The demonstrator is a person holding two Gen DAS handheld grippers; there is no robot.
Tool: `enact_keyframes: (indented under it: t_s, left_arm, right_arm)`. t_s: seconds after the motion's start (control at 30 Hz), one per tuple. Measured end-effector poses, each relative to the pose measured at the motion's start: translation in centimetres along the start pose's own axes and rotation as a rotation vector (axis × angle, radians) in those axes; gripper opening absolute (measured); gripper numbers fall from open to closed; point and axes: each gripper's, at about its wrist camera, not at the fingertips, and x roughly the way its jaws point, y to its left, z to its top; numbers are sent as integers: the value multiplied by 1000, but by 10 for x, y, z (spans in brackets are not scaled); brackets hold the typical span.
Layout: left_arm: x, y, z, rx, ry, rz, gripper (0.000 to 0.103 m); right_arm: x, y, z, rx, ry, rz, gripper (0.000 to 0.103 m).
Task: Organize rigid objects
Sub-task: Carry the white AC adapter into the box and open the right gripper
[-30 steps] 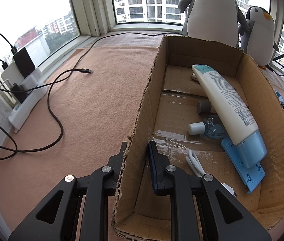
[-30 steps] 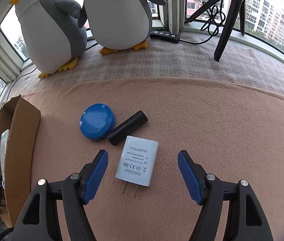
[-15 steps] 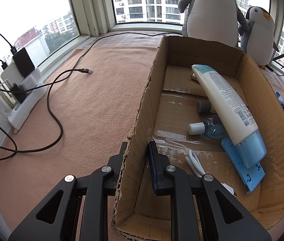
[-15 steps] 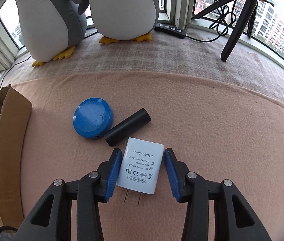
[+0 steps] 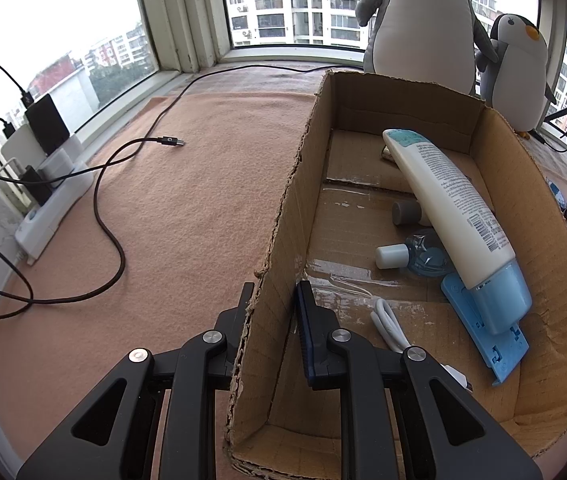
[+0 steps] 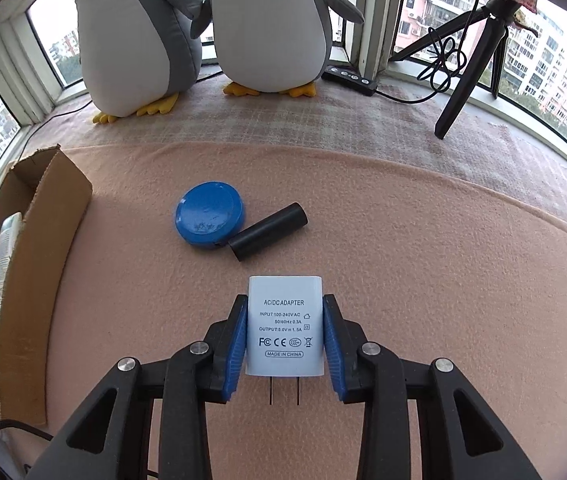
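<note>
Pickup step: right tool (image 6: 285, 332) has just been closing & now pinches the white adapter (image 6: 285, 326) between its pads, box (image 6: 31, 264) off to its left — left tool (image 5: 273, 312) clamps the box wall; next, I'd say, lift & carry adapter over w/o slipping.

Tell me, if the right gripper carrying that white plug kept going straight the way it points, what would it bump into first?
Probably the black cylinder lying just ahead of the white adapter held in the right gripper, though depth is hard to judge.
</note>
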Motion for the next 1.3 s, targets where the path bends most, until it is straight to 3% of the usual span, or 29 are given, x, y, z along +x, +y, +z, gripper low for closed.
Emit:
enact_keyframes:
  t_s: [0.27, 0.6, 1.03, 1.3]
  left_arm:
    - [0, 0, 0, 0, 0, 0, 17]
    - [0, 0, 0, 0, 0, 0, 17]
    - [0, 1, 0, 0, 1, -3, 17]
    - [0, 1, -2, -5, -2, -2, 17]
  right_arm:
    - [-42, 39, -2, -69, -77, 84, 32]
    - [-70, 106, 18, -173, -162, 167, 32]
    - [-56, 194, 41, -312, -204, 188, 32]
    - [-36, 218, 46, -339, -179, 195, 32]
